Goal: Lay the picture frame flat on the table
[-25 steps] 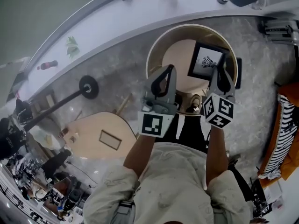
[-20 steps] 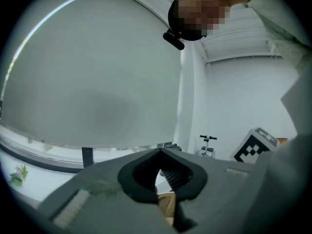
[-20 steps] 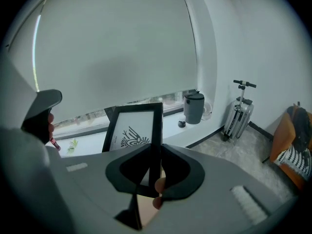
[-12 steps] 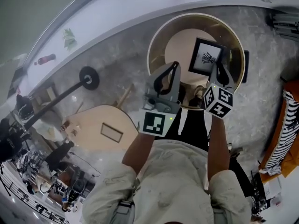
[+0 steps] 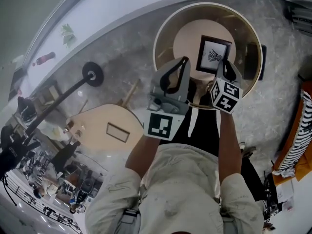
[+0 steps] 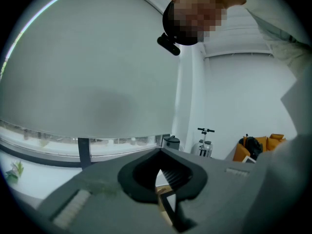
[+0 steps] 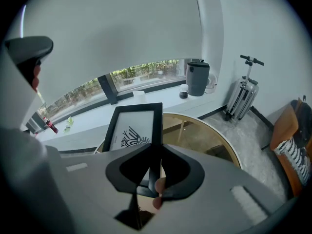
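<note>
The jaws of the right gripper (image 7: 155, 150) are clamping narrowly on one side bar of the black picture frame (image 7: 134, 128), near its lower end. They are holding it raised on edge over the middle of the round, gold-rimmed bench (image 5: 156, 52), print facing the person. The left gripper (image 6: 158, 152) is hovering over the bench's near edge, its jaws meeting at the tips with nothing between them.

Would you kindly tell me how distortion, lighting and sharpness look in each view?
Head view: fisheye bends the window ledge into an arc; even daylight, picture frame sharp. Left gripper view: dark round border, pale blind fills most of it, evenly lit. Right gripper view: same border, frame sharp.
</note>
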Available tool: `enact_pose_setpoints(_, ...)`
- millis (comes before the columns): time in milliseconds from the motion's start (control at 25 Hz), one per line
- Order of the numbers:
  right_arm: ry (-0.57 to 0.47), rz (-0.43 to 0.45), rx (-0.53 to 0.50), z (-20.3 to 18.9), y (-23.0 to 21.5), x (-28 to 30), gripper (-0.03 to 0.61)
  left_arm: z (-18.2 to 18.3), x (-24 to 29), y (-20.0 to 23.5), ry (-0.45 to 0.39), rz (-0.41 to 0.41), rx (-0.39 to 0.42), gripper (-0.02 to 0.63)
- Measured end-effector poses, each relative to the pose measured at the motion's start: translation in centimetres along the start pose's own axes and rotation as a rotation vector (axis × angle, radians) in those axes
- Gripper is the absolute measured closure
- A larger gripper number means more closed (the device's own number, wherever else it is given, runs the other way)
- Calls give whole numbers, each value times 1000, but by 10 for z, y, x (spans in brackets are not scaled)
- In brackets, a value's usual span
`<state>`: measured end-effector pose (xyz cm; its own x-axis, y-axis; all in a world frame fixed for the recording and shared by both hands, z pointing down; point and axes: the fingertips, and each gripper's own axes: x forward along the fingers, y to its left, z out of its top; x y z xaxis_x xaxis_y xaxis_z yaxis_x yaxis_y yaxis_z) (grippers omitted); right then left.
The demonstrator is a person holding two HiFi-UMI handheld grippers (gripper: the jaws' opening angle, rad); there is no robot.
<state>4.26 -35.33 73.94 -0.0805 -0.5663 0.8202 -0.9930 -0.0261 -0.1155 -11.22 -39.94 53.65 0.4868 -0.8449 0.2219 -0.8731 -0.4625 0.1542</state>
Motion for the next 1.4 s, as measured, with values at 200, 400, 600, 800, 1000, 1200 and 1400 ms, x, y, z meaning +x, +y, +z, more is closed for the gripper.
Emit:
enact_pose_setpoints(200,56,-14,-12,-28,-5,24,508,-10,2,4,3,11,-6,611)
enact_pose_setpoints(400,99,-17,-15,-49,-10,36,508,-22,0,2,29,10,-16,611)
enact_pose_setpoints(600,140,-24,-13,-68,-12,51,508,-34,-2,3,45,8,-14,611)
enact_pose_setpoints(800,178,-31,-9,-84,-16,65,508,-41,-3,5,57,6,-17,611)
enact_pose_setpoints(1000,215,-38,2,-100,-18,75,508,-48,-3,7,68,2,-19,611)
enact_pose_setpoints(1200,251,-44,8,-117,-21,87,508,-54,-2,5,80,-11,-14,611)
enact_pose_setpoints(1400,275,-43,30,-130,-24,97,508,-58,-2,6,86,-9,-10,611)
